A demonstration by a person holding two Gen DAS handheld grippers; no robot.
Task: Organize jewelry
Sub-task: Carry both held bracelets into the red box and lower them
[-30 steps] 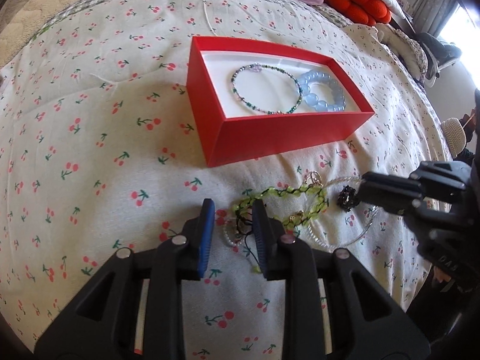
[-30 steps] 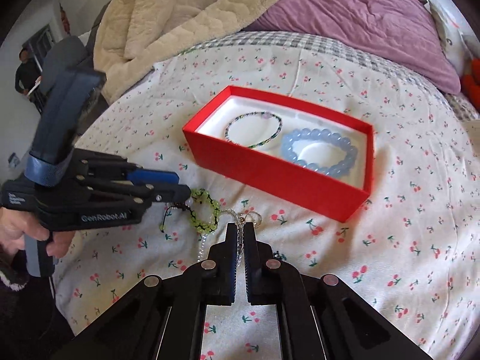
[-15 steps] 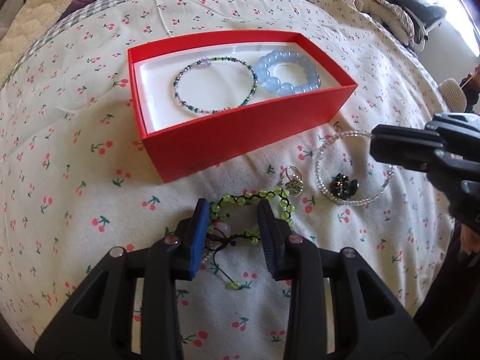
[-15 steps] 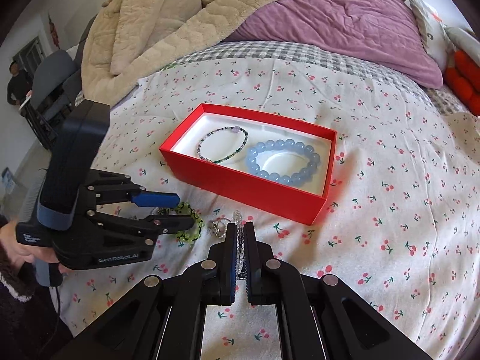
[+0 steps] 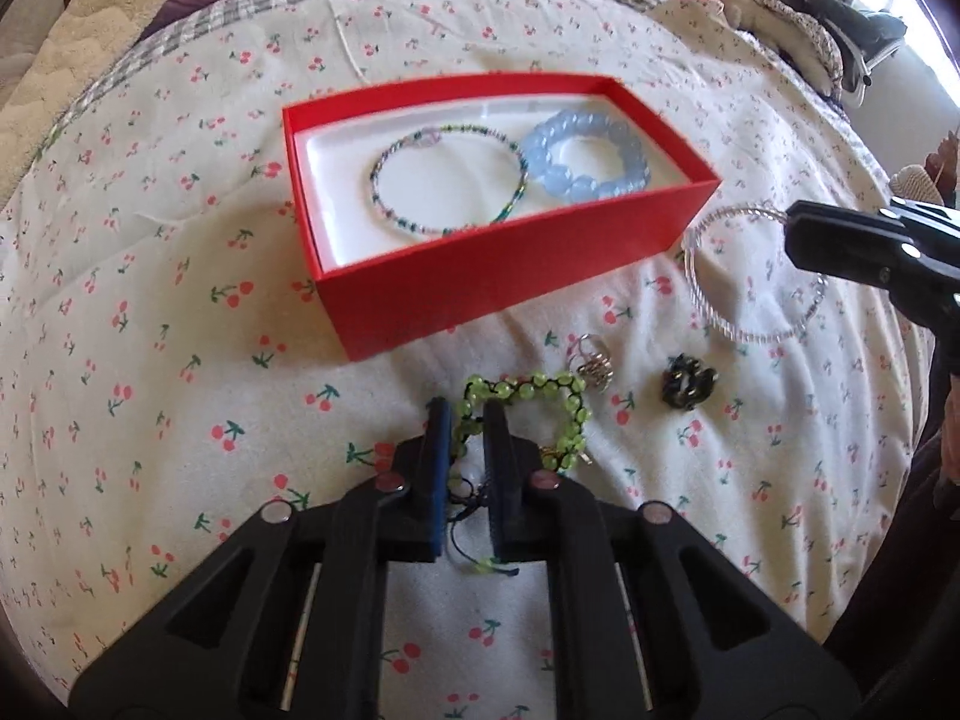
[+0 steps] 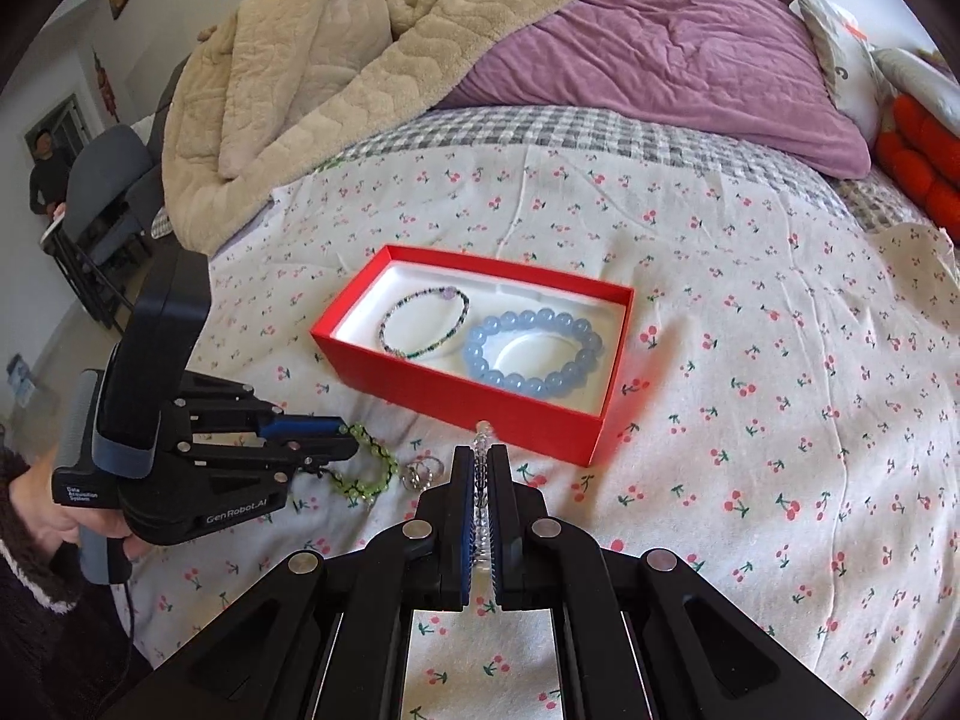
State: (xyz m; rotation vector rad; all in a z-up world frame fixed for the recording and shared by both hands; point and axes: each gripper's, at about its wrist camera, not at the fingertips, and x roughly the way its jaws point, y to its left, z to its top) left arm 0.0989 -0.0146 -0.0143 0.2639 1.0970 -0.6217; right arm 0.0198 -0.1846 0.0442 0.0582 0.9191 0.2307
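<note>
A red box (image 5: 480, 282) with a white lining holds a thin multicolour bead bracelet (image 5: 447, 180) and a pale blue bead bracelet (image 5: 585, 156); it also shows in the right wrist view (image 6: 456, 396). My right gripper (image 6: 479, 468) is shut on a clear bead bracelet (image 5: 708, 294) and holds it above the bed, right of the box. My left gripper (image 5: 465, 414) has closed around one side of a green bead bracelet (image 5: 540, 387) lying on the bedspread. A silver ring (image 5: 591, 363) and a dark ring (image 5: 690, 387) lie beside it.
The cherry-print bedspread (image 6: 750, 360) covers the bed. A beige blanket (image 6: 336, 60) and a purple duvet (image 6: 660, 48) are heaped at the far side. Red cushions (image 6: 924, 168) lie at the right. A chair (image 6: 108, 192) stands beyond the left edge.
My right gripper has lifted the clear bracelet off the bedspread and moved it up to the right, leaving the dark ring behind. My left gripper has narrowed around the green bracelet.
</note>
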